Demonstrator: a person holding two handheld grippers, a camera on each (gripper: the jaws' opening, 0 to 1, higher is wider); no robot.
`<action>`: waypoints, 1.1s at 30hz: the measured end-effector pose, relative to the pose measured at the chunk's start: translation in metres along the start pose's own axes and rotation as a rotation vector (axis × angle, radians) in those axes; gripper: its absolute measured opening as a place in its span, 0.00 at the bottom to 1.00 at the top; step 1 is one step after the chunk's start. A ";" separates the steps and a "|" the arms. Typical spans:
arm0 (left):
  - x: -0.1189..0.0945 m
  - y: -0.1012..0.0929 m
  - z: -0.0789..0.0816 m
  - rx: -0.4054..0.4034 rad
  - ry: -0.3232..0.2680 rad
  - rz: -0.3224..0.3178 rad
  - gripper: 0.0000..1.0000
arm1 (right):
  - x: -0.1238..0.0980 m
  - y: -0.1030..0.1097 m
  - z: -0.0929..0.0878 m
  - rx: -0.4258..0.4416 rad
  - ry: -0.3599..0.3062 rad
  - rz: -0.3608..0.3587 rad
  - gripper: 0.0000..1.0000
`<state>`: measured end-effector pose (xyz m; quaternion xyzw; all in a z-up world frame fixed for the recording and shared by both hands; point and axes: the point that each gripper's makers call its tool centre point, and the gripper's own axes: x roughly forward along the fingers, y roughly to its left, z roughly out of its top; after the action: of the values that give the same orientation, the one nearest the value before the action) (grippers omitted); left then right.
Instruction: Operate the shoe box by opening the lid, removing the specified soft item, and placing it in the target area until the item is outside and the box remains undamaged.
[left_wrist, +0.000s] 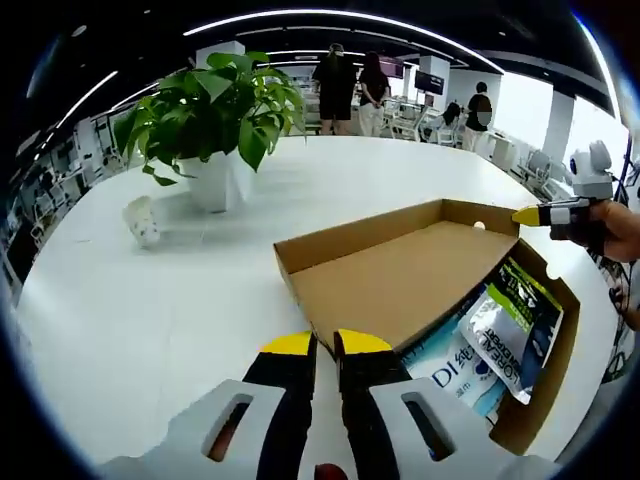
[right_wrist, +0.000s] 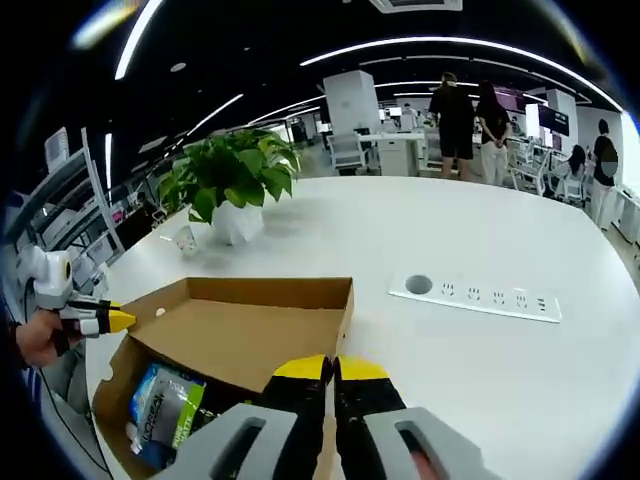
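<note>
White table with a shoe box, a plant, a cup and a socket strip

A broad white table (right_wrist: 480, 240) carries everything. Just ahead of the left gripper (left_wrist: 325, 343), whose closed tips sit at its near edge, lies the open cardboard shoe box (left_wrist: 400, 275), lid laid flat on the tabletop. Farther ahead and to that gripper's left stands a potted plant (left_wrist: 215, 120) in a white pot, and left of it a small white cup (left_wrist: 141, 220) lies tipped on its side. In the right gripper view, a white socket strip (right_wrist: 475, 295) is set flat in the surface, ahead and to the right of the right gripper (right_wrist: 330, 368).
</note>
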<state>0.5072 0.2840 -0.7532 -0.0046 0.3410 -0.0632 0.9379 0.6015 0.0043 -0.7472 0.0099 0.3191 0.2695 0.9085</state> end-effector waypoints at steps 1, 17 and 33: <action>0.000 0.000 0.000 -0.002 0.000 -0.001 0.06 | 0.000 0.000 0.000 0.001 0.000 0.000 0.00; -0.004 -0.002 -0.007 -0.008 0.009 -0.015 0.06 | -0.006 0.003 -0.013 0.033 0.024 -0.001 0.00; -0.024 -0.010 -0.029 -0.099 0.010 -0.071 0.10 | -0.055 0.018 -0.048 0.056 0.031 -0.019 0.03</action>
<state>0.4691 0.2784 -0.7592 -0.0628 0.3480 -0.0797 0.9320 0.5287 -0.0153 -0.7508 0.0282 0.3407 0.2520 0.9053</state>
